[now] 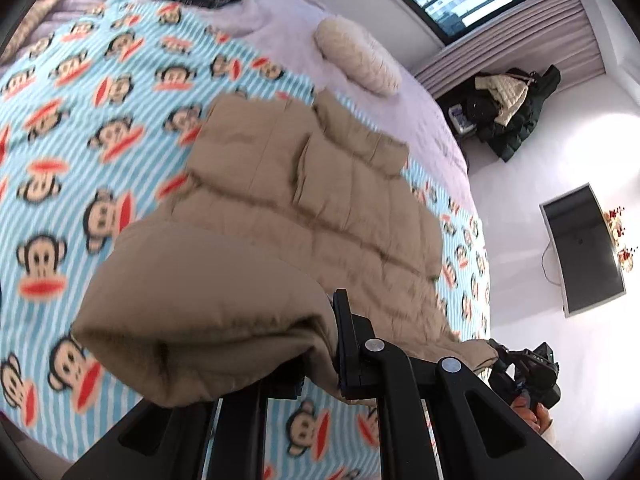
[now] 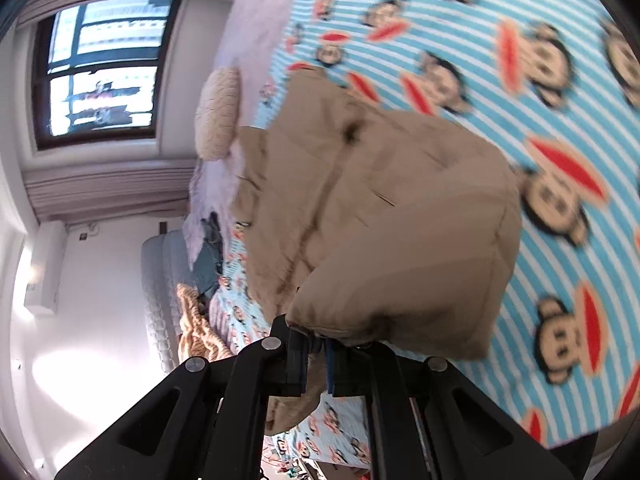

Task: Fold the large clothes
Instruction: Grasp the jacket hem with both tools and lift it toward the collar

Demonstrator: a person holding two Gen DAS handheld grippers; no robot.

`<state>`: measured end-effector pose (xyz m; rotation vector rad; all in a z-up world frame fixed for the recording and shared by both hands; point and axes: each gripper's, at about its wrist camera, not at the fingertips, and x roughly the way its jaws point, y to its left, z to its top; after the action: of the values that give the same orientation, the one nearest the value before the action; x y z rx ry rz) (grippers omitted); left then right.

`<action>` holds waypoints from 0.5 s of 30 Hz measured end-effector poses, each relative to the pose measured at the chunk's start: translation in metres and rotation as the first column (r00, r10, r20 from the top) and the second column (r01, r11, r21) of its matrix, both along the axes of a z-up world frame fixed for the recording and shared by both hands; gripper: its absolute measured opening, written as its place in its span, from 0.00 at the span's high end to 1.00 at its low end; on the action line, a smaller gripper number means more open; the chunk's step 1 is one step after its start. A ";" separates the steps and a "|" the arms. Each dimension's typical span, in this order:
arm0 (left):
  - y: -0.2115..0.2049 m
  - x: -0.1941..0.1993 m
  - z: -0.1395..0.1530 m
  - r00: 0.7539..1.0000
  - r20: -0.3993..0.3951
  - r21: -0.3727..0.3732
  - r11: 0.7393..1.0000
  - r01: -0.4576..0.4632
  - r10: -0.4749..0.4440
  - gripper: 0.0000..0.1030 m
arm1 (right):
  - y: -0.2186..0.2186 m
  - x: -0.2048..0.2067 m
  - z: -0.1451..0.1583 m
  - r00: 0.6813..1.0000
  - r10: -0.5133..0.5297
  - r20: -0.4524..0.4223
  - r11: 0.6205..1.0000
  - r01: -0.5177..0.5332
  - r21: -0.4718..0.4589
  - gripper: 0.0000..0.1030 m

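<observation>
The left tool (image 1: 316, 356) is clamped on a fold of the tan quilted puffer jacket (image 1: 304, 208), which hides its far finger. The right tool (image 2: 316, 354) pinches the jacket's hem. The blurred jacket hangs over the monkey-print striped blanket (image 1: 80, 128) near the bed's edge.

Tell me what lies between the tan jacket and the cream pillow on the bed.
In the left wrist view, only bedding: a strip of the monkey blanket, then pale purple bedspread, separates the tan jacket from the cream pillow. Nothing else lies there.
</observation>
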<state>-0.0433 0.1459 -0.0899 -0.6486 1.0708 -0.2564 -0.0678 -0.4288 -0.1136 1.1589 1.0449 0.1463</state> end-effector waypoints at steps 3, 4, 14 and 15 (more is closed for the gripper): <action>-0.001 0.024 0.018 0.999 0.039 0.014 0.999 -0.032 0.032 0.87 | 0.002 0.039 0.018 0.997 0.062 0.038 0.998 -0.061 -0.029 0.94; -0.002 0.031 0.022 0.998 0.051 0.025 0.999 -0.042 0.041 0.87 | 0.002 0.053 0.023 0.995 0.085 0.050 0.996 -0.083 -0.037 0.94; -0.016 0.111 0.025 0.987 0.082 0.101 0.985 -0.143 0.135 0.87 | 0.008 0.177 0.021 0.973 0.226 0.053 0.971 -0.220 -0.090 0.94; -0.016 0.119 0.023 0.988 0.079 0.107 0.984 -0.144 0.136 0.87 | 0.009 0.186 0.019 0.973 0.227 0.048 0.971 -0.222 -0.093 0.94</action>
<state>0.0755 0.1299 -0.0669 -0.6059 0.9593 -0.0959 0.1181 -0.4202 -0.0948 0.9504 1.1188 0.3087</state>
